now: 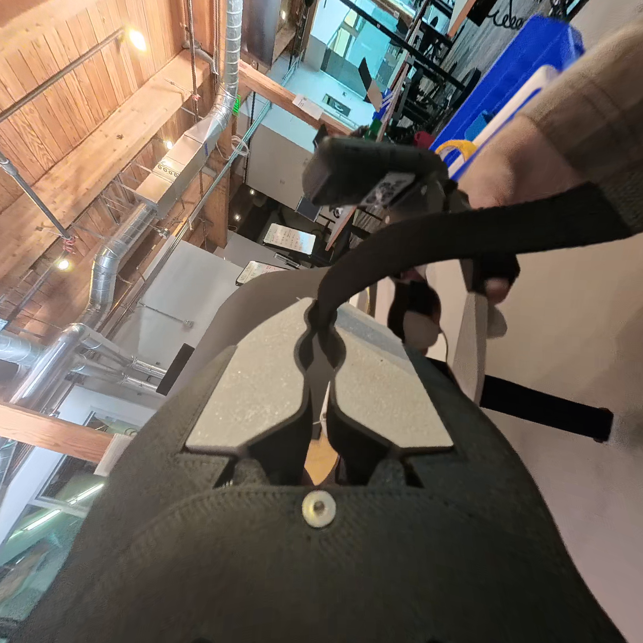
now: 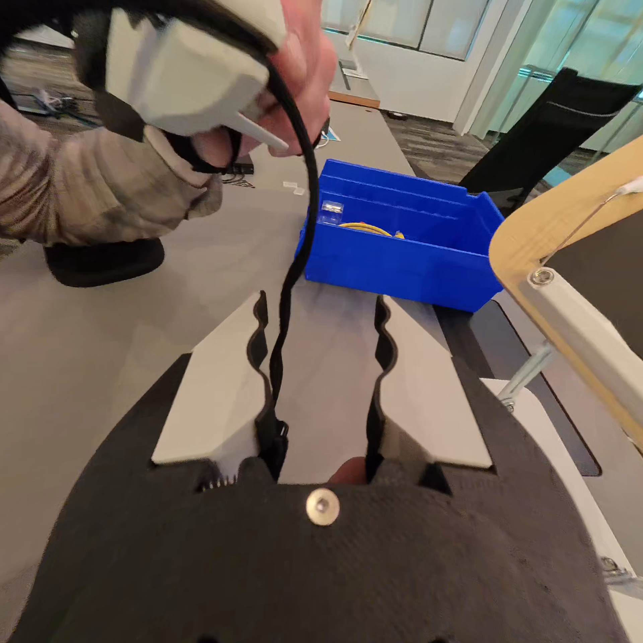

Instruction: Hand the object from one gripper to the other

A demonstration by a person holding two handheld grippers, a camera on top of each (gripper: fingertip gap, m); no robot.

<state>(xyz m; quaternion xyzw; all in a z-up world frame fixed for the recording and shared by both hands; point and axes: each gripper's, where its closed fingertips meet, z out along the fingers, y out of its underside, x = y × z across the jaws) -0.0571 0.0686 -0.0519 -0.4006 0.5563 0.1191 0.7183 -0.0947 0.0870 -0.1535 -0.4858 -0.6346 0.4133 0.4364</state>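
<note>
The object is a black braided cable. My left gripper is shut on it at the fingertips, and the cable arcs up and to the right from there. In the right wrist view the left gripper is at the top left, held by a hand. The cable hangs from it down into my right gripper. That gripper is open with its jaws wide apart. The cable runs along its left finger, and its plug end lies near the finger's base, unclamped.
A blue bin with a yellow cable stands on the grey table just beyond the right gripper; it also shows in the left wrist view. A wooden-edged panel stands at the right and a black chair behind the bin. The tips of one gripper are about 11 centimeters away from the tips of the other.
</note>
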